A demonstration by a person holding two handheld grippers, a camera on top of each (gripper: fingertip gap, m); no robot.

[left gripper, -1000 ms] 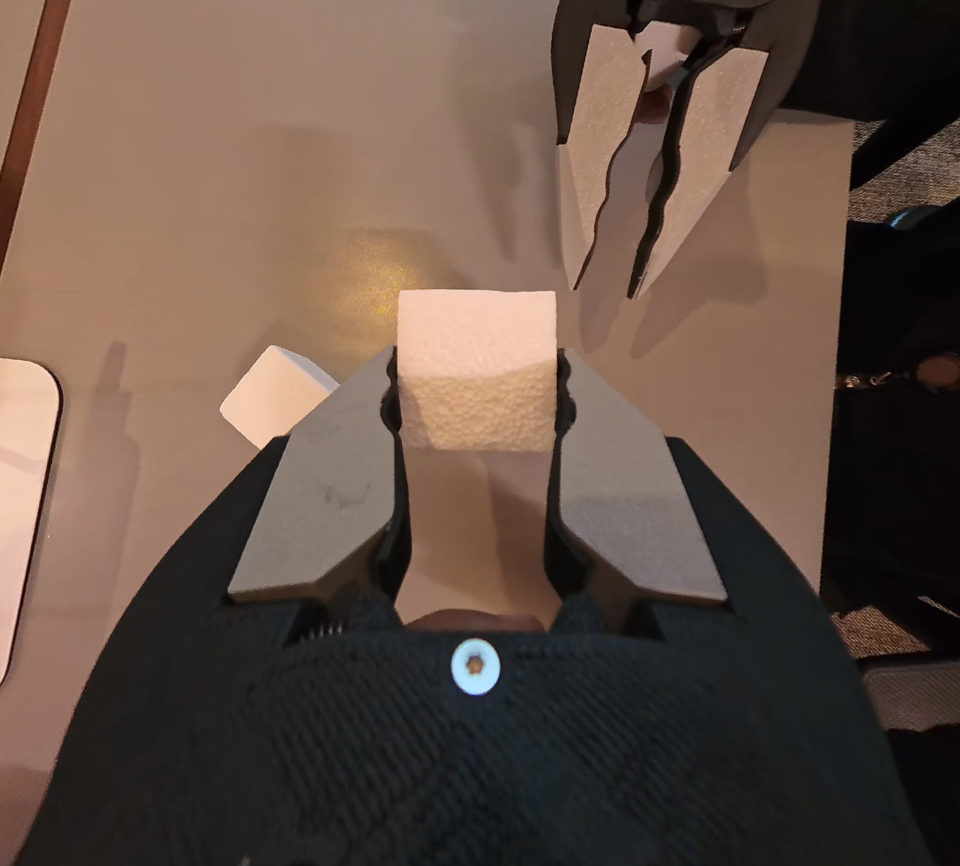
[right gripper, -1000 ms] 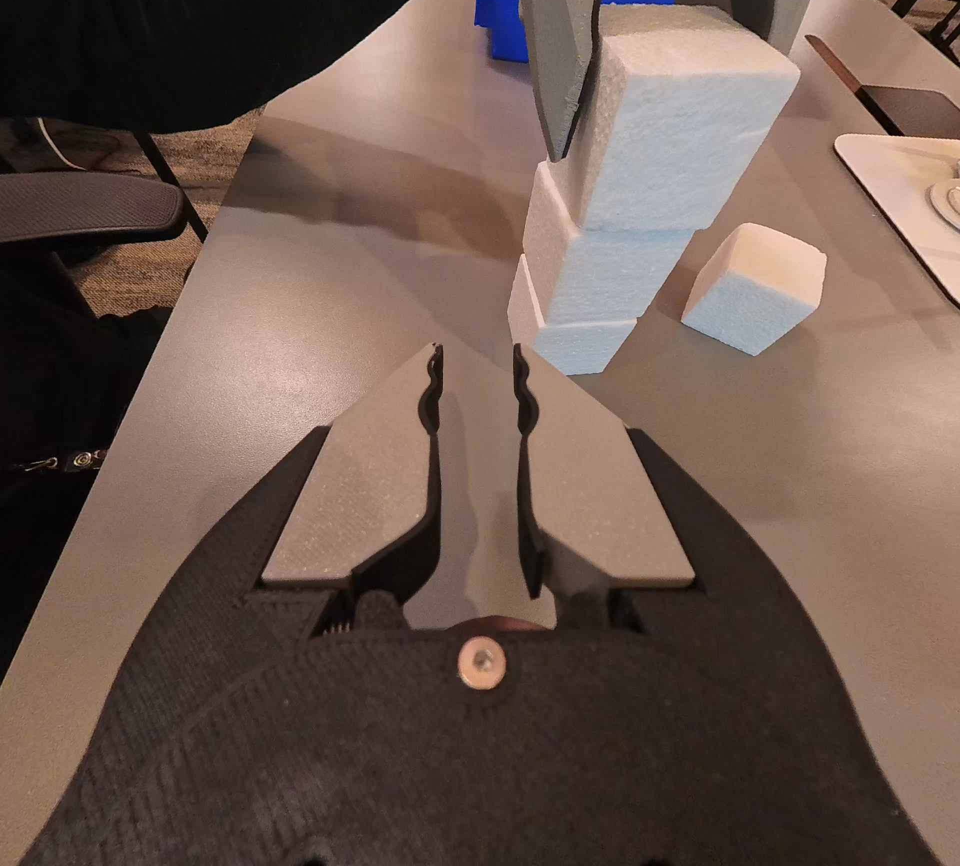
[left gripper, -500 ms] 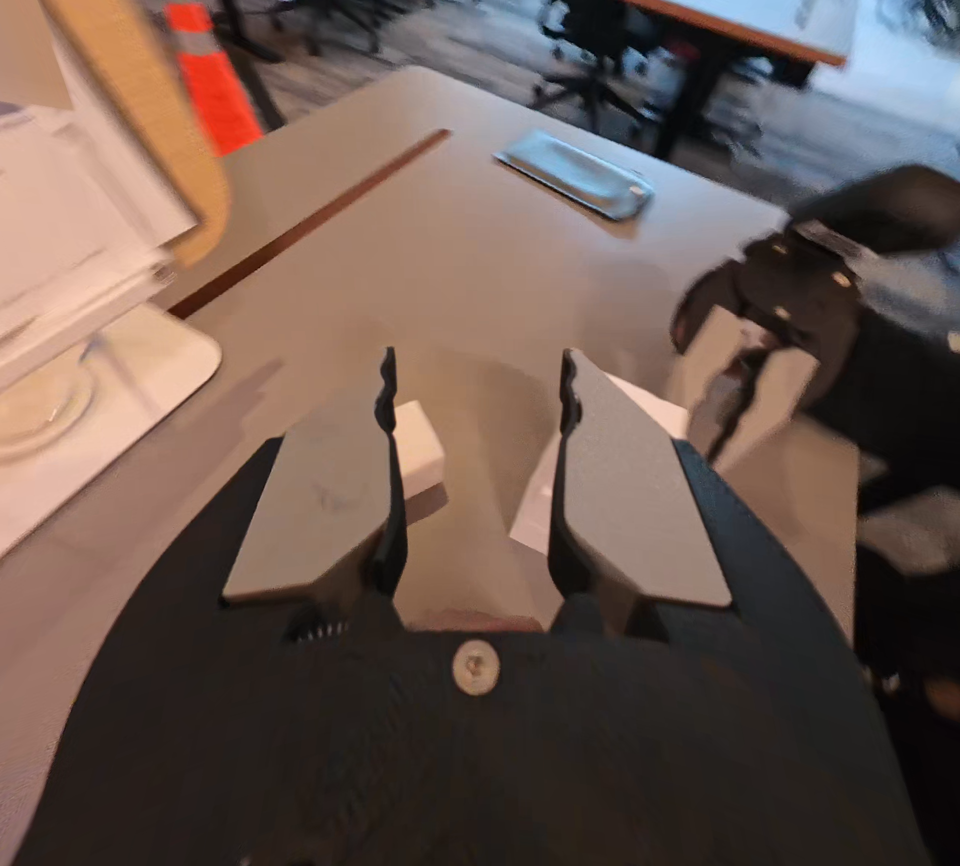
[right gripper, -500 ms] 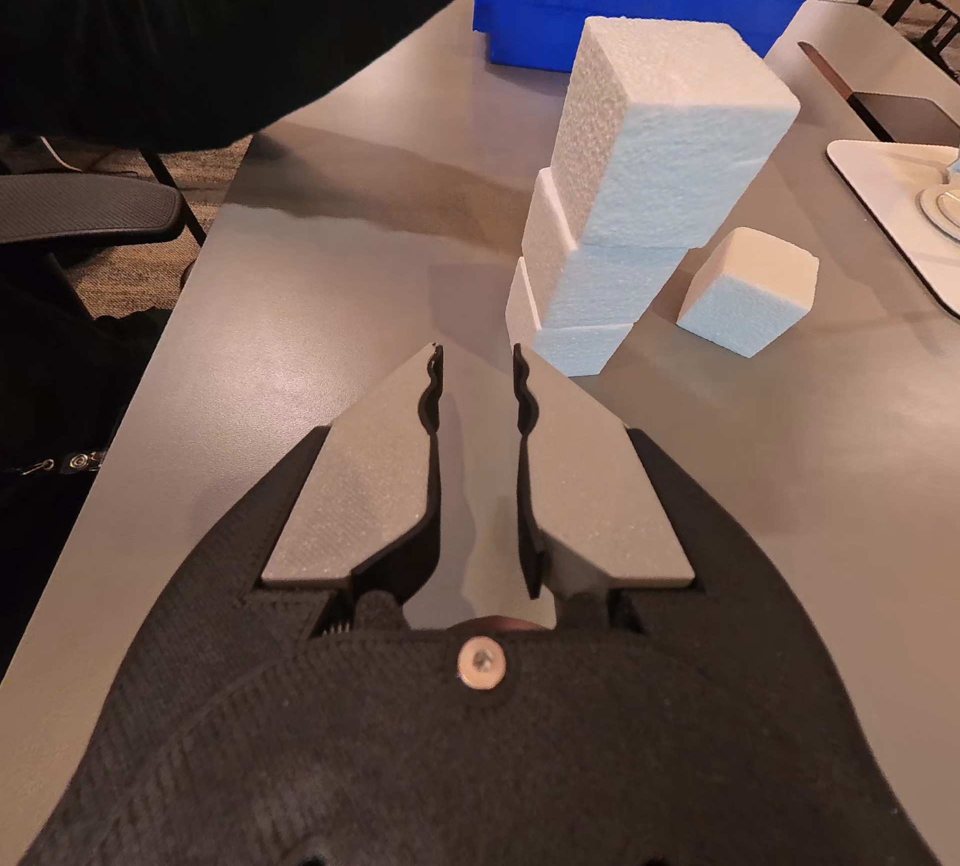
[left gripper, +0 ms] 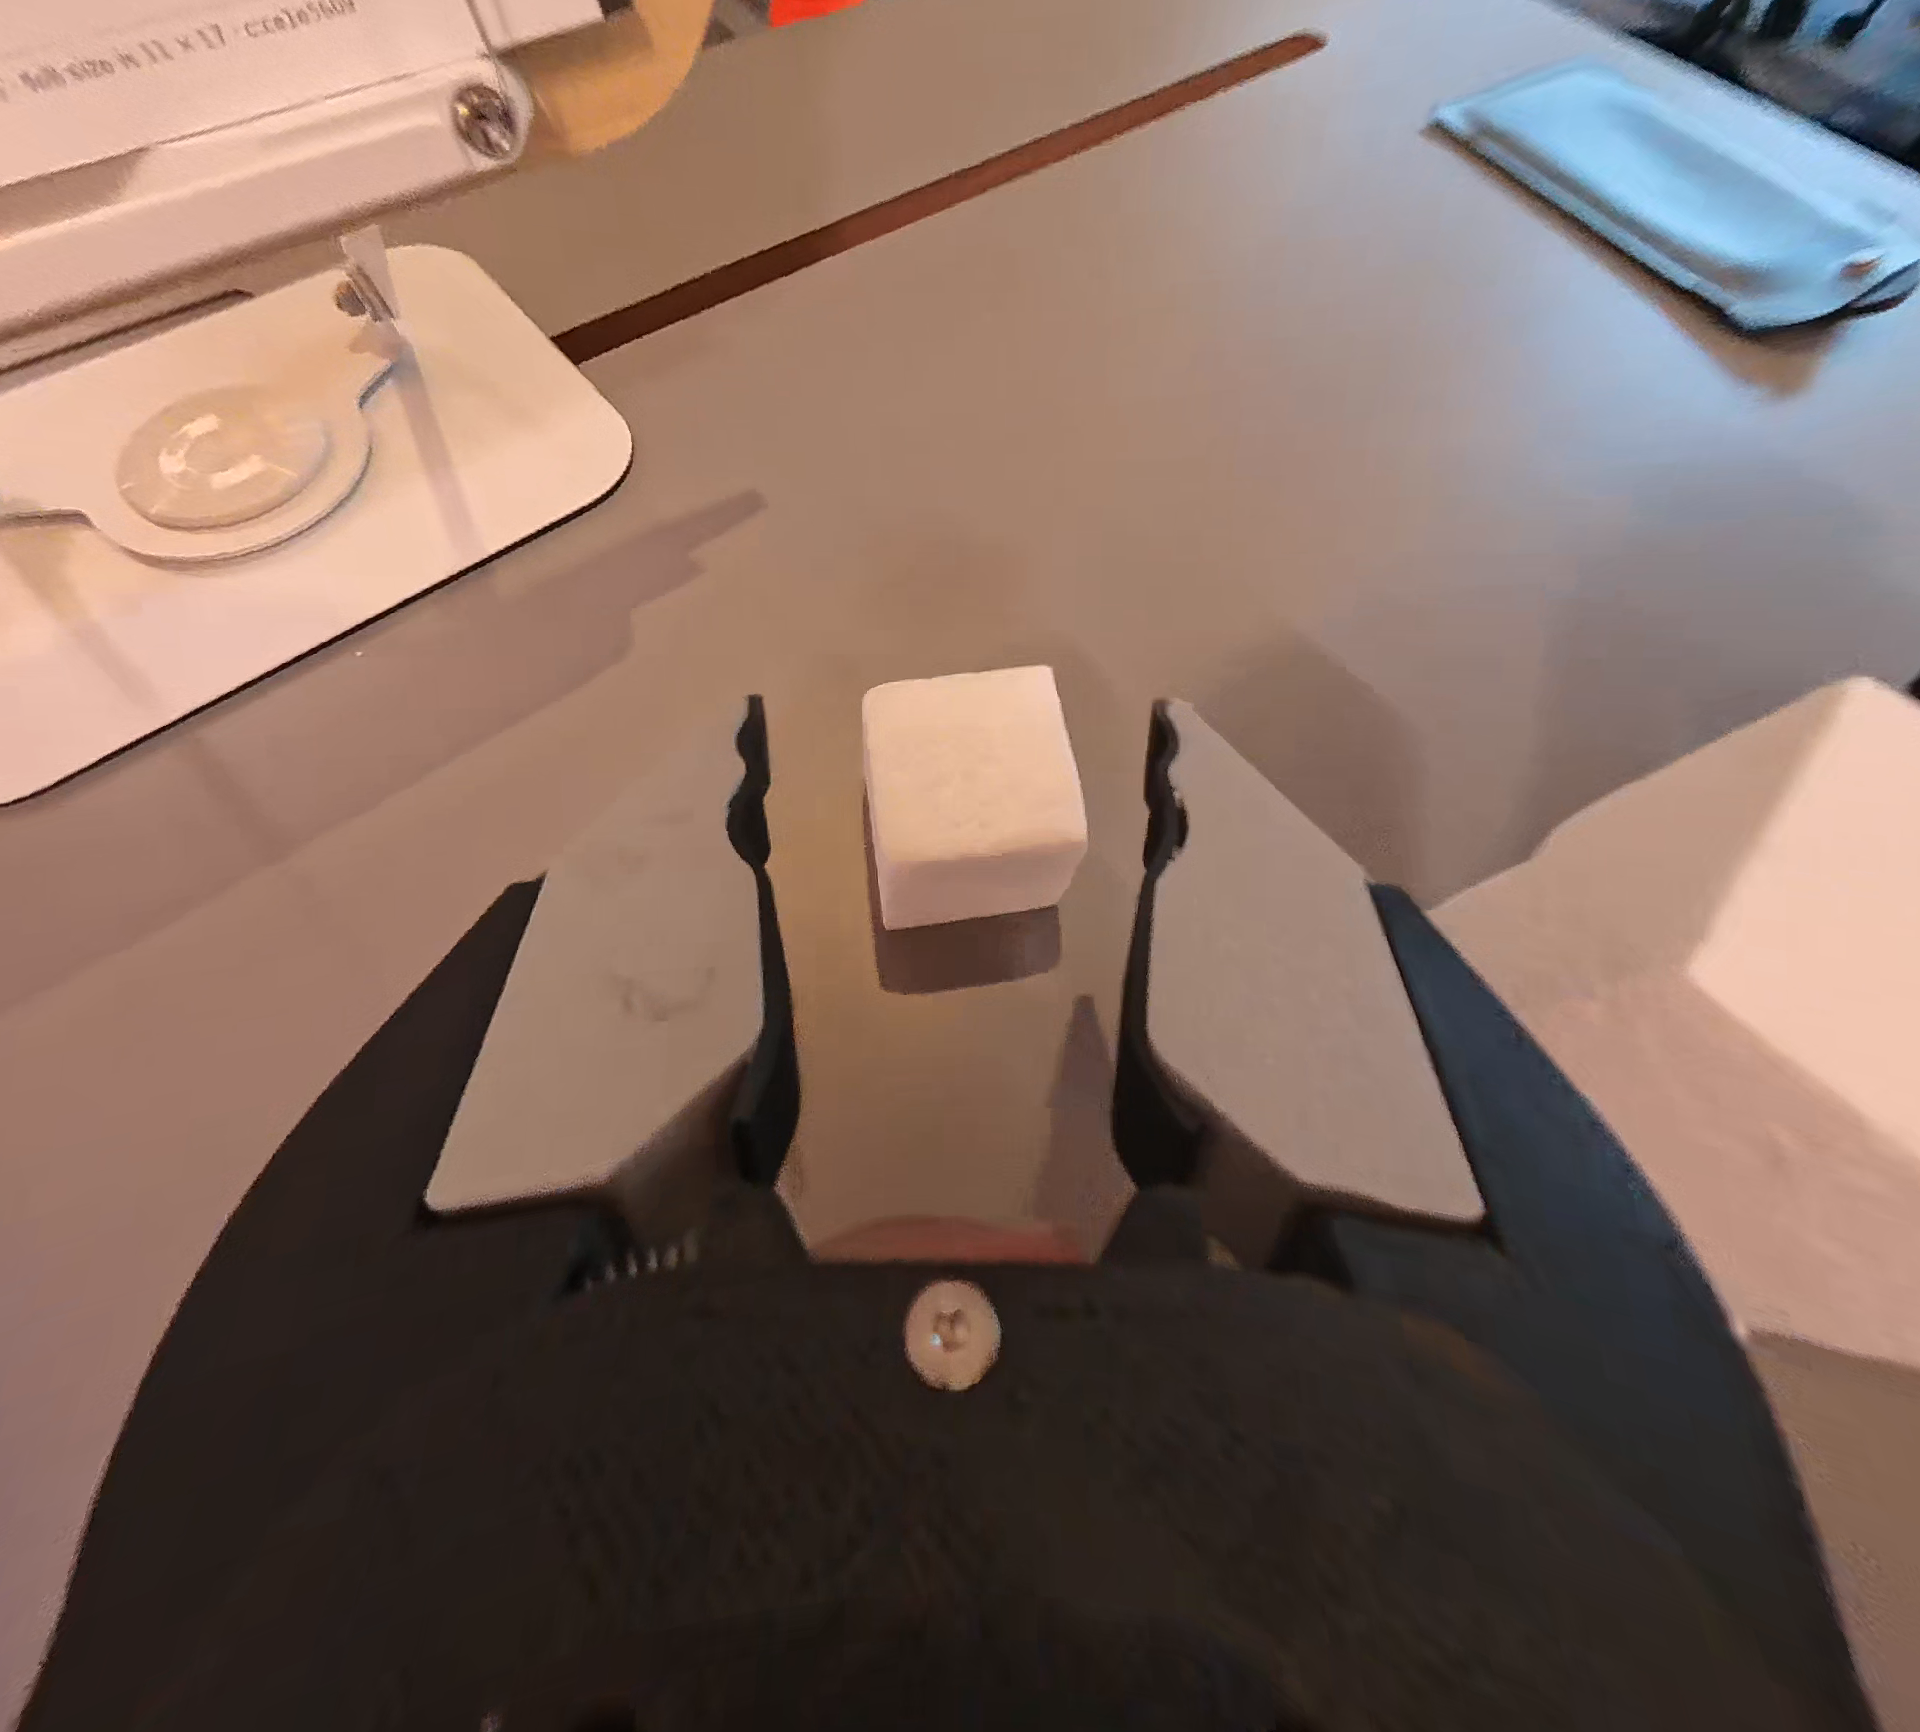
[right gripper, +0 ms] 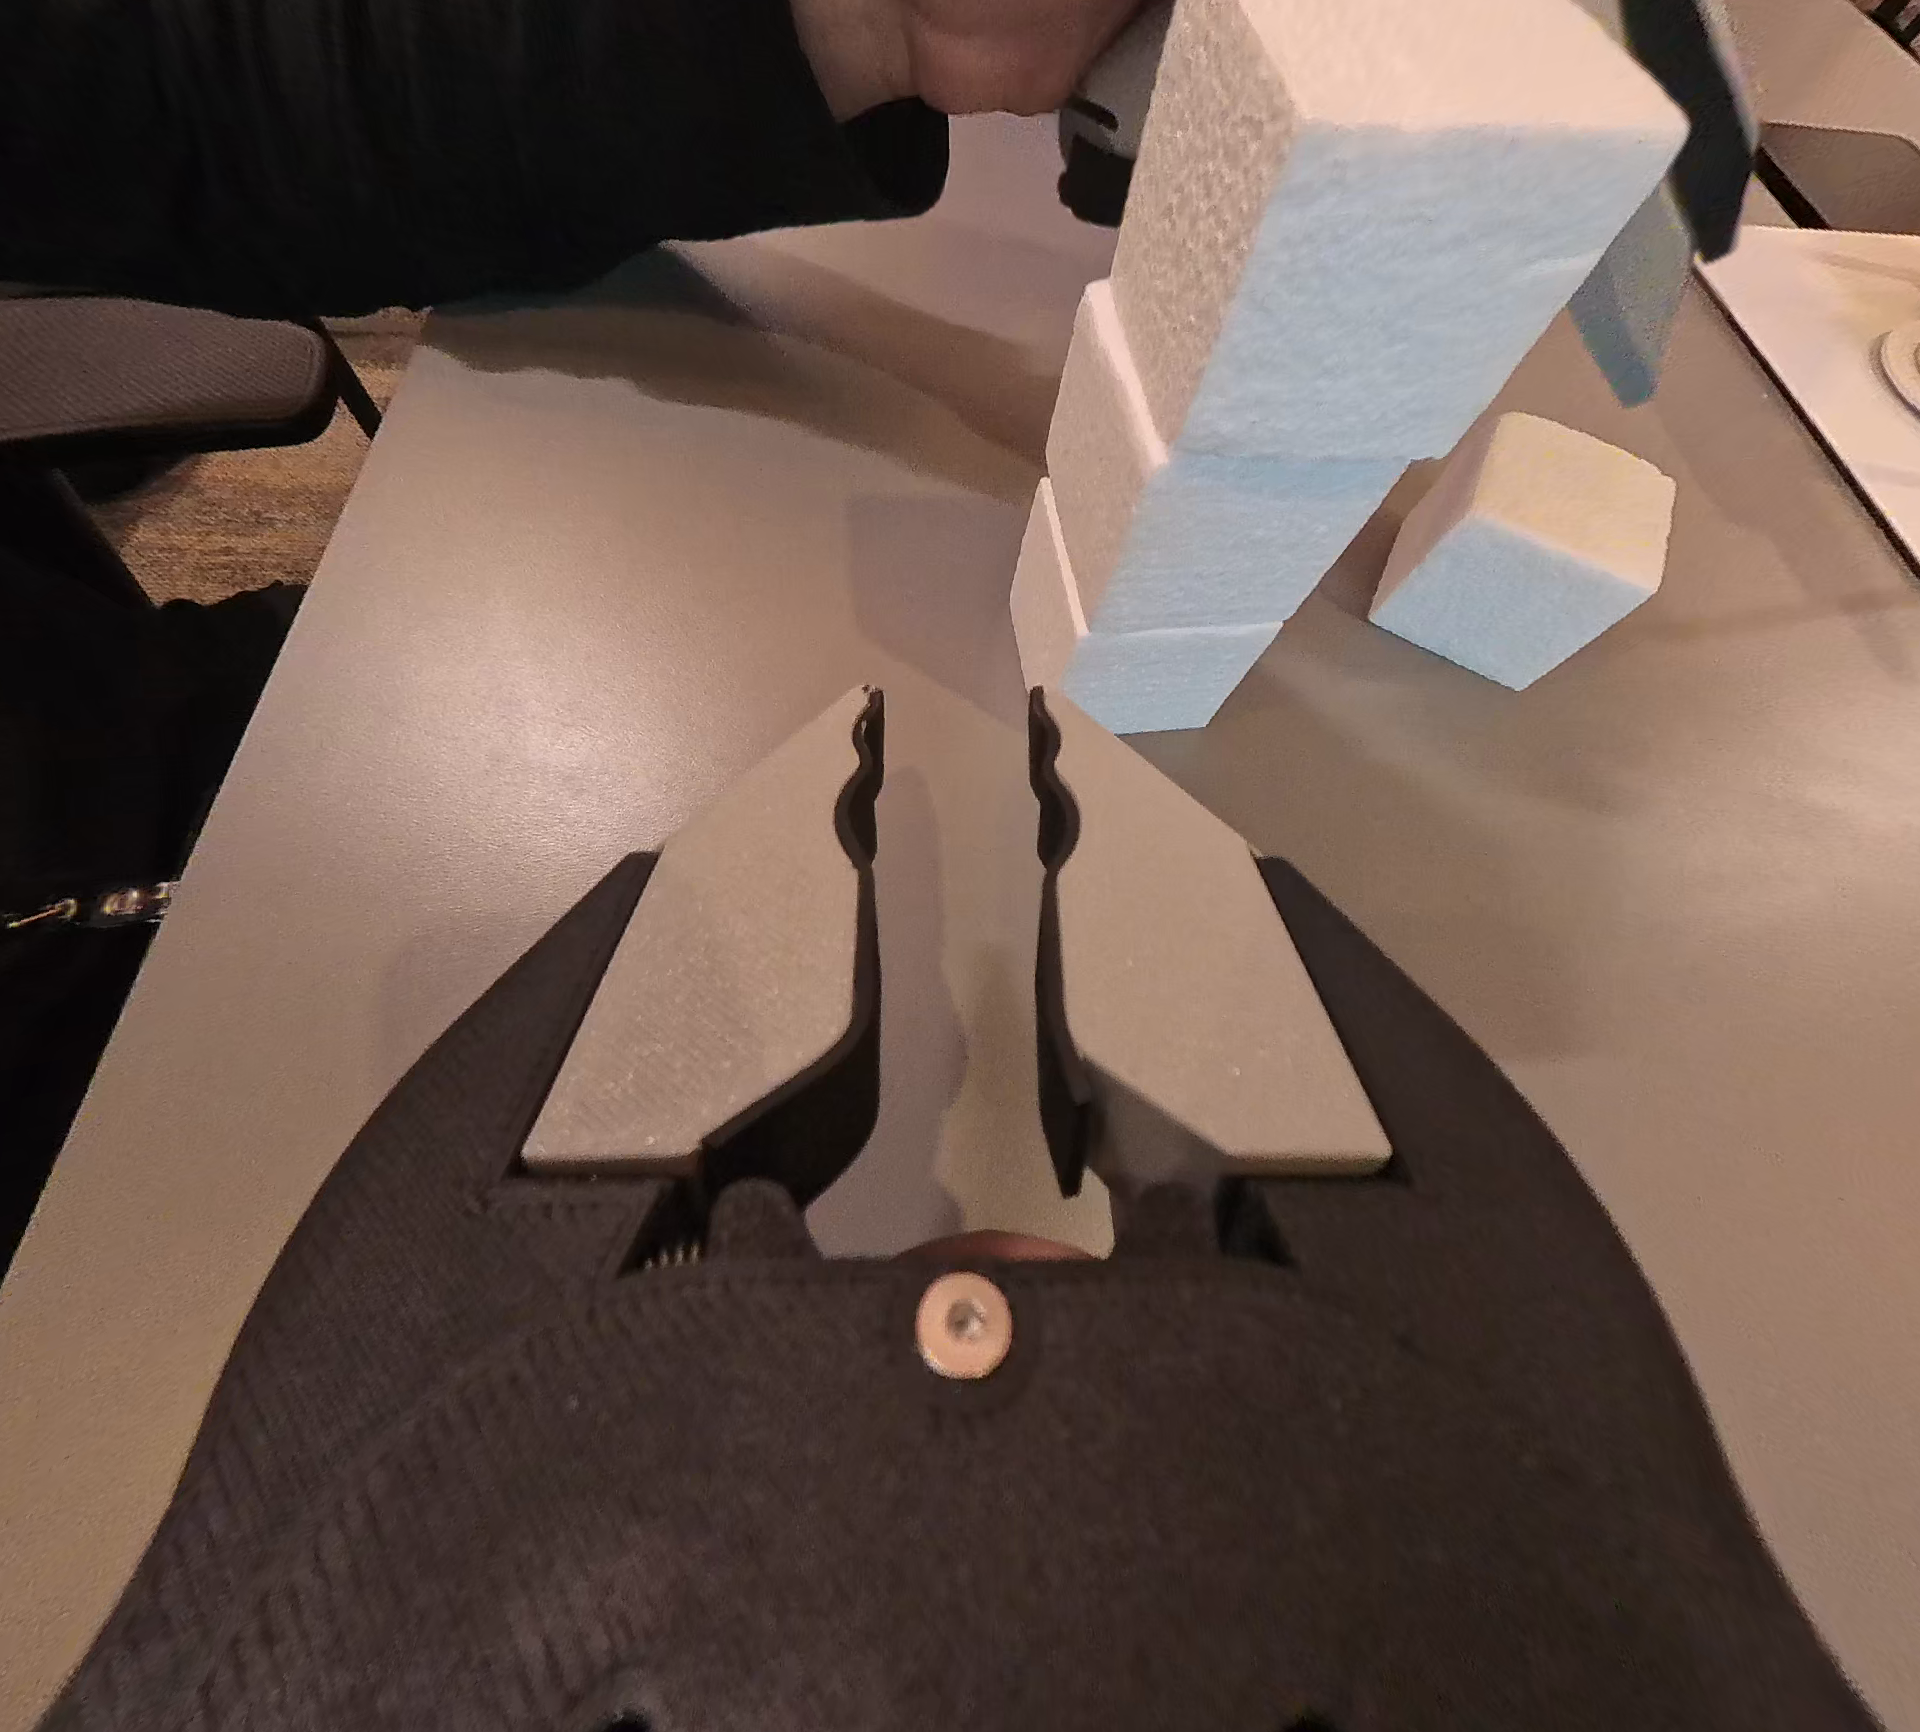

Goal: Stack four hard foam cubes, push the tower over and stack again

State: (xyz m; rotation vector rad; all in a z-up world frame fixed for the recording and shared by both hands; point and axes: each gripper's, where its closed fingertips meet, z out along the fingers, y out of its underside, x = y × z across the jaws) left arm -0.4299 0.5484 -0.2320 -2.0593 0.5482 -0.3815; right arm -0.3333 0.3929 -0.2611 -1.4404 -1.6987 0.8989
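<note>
Three white foam cubes stand stacked as a slightly staggered tower on the grey table; its edge shows at the right of the left wrist view. A fourth cube lies loose beside the tower. My left gripper is open and empty, with the loose cube framed between its tips. In the right wrist view one of its fingers hangs just above that cube. My right gripper is empty, its jaws a narrow gap apart, low in front of the tower's base.
A white stand base plate and white box sit at the left. A dark seam crosses the table, with a flat grey tray beyond. The person's hand and black sleeve reach over the table. A chair is at the left edge. The dark seam is closer to my left gripper, around 35 cm from its tips; the right tips are 45 cm off.
My left gripper let go of the third cube on top of the tower, lifted off, and swung over to the loose cube with jaws open. My right gripper has stayed put.
</note>
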